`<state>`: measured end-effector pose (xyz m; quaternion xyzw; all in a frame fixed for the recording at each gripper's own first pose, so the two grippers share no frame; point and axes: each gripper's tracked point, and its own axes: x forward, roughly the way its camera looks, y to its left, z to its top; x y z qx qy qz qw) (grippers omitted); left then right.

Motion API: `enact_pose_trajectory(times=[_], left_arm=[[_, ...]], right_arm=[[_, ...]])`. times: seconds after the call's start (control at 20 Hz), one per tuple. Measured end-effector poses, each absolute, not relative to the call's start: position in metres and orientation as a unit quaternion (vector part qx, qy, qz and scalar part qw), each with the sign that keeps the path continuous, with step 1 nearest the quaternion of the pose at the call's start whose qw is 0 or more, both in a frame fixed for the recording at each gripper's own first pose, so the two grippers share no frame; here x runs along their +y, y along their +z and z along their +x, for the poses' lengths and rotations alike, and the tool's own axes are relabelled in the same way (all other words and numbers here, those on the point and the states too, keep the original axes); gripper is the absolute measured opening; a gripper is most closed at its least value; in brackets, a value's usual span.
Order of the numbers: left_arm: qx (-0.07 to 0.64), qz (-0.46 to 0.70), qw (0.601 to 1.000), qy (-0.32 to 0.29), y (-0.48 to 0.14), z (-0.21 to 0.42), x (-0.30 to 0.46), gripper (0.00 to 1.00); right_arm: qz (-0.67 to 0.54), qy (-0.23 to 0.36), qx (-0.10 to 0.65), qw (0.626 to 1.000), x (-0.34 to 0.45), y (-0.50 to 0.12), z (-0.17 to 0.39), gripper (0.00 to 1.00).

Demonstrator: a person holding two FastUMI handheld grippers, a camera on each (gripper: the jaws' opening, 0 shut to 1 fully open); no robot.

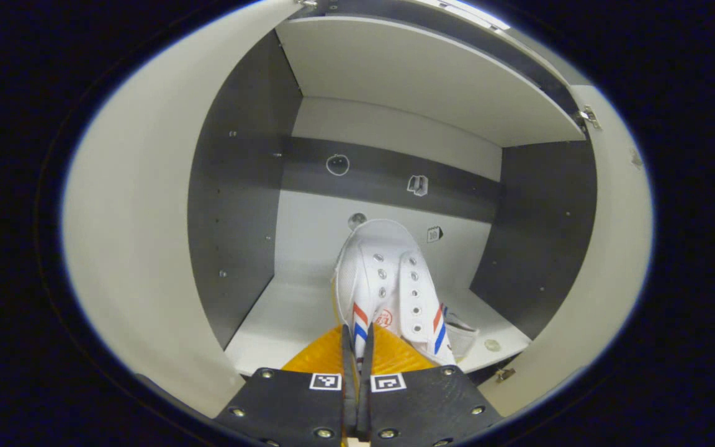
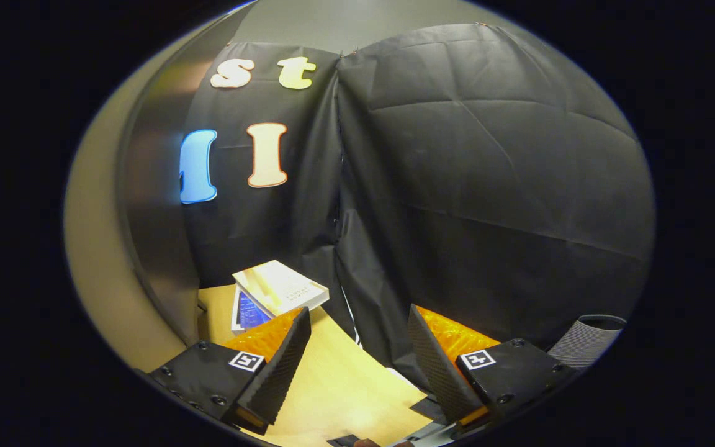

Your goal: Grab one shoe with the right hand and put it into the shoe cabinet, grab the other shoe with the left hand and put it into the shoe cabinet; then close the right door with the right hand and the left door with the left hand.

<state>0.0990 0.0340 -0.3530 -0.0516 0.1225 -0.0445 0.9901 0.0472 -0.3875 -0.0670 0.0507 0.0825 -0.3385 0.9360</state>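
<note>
In the left gripper view the left gripper (image 1: 357, 366) has its two fingers drawn nearly together, pinching the rear part of a white shoe (image 1: 388, 285) between them; exactly which part of the heel or collar they hold is hard to make out, since the fingers cover it. The shoe points away from the camera into the shoe cabinet (image 1: 395, 68), toe toward the back panel, and hangs over or rests on the pale bottom shelf (image 1: 283, 323); contact cannot be judged from this angle. It is a white canvas lace-up without laces, with metal eyelets in two rows, red and blue slanted stripes on each side and a small red round mark on the tongue. Beside it to the right, low on the shelf, a bit of a second white shoe (image 1: 463, 332) shows. The cabinet has dark grey side walls, a pale back crossed by a dark band, and a pale upper board. The left door (image 1: 128, 248) and the right door (image 1: 612, 261) both stand open, framing the opening. In the right gripper view the right gripper (image 2: 357, 354) has its fingers spread wide apart with nothing between them, hovering over a light wooden table (image 2: 339, 385). A stack of books (image 2: 277, 292) lies on the far part of the table near the black cloth wall (image 2: 488, 186), and a pale curved panel (image 2: 97, 279) rises at the left.
</note>
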Motion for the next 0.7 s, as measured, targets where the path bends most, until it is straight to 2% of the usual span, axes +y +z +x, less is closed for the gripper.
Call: enact_pose_trajectory(times=[0.2, 0.7], left_arm=[[0.119, -0.067, 0.990, -0.041, -0.355, 0.096, 0.035, 0.02], [0.168, -0.048, 0.984, -0.040, -0.357, 0.097, 0.034, 0.02]], right_arm=[[0.054, -0.362, 0.061, 0.929, -0.407, -0.046, 0.037, 0.98], [0.099, -0.412, 0.027, 0.905, -0.447, -0.030, 0.019, 0.98]])
